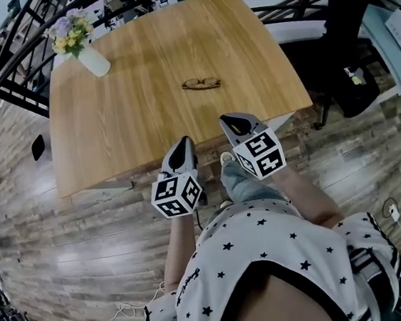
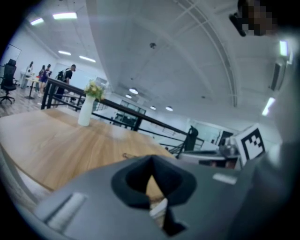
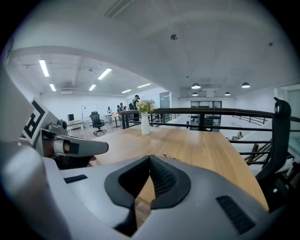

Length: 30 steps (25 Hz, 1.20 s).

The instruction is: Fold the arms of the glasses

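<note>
At the far left corner of the light wooden tabletop (image 1: pixel 131 121) stands a white vase with flowers (image 1: pixel 92 59), well apart from the work. The left tool (image 1: pixel 182 144) hangs over the near edge with its jaws closed together and nothing between them. The thin brown-framed glasses (image 1: pixel 201 84) lie ahead, near the tabletop's middle, their long axis across the view. The right tool (image 1: pixel 233 121), also closed and empty, is the nearer one, so I judge it would reach them first.
</note>
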Each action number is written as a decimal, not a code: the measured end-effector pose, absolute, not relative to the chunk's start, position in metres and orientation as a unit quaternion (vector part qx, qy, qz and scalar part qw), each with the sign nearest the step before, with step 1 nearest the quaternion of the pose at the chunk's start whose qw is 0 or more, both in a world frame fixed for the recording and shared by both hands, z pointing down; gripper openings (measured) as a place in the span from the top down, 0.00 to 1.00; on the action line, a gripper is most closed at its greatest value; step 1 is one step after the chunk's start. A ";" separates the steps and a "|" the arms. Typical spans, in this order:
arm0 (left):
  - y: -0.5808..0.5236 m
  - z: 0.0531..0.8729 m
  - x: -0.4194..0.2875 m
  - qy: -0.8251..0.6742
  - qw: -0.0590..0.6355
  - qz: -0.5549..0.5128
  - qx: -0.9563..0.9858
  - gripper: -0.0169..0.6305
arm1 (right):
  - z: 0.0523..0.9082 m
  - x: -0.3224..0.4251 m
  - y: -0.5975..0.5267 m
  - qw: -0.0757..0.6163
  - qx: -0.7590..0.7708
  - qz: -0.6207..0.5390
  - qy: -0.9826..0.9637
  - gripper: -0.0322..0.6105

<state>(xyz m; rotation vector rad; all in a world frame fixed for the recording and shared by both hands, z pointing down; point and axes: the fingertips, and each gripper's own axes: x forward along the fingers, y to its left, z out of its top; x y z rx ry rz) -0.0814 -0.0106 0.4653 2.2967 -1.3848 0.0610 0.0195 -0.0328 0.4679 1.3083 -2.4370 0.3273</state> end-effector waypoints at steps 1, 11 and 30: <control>-0.005 0.466 -0.081 -0.503 0.228 0.021 0.833 0.96 | 0.466 0.020 -0.026 0.172 0.464 0.116 -0.861 0.92; 0.037 0.474 -0.085 -0.507 0.232 0.016 0.830 0.96 | 0.454 0.016 0.025 0.137 0.455 0.119 -0.872 0.92; 0.051 0.470 -0.090 -0.507 0.235 0.010 0.829 0.96 | 0.449 0.011 0.035 0.132 0.450 0.114 -0.876 0.93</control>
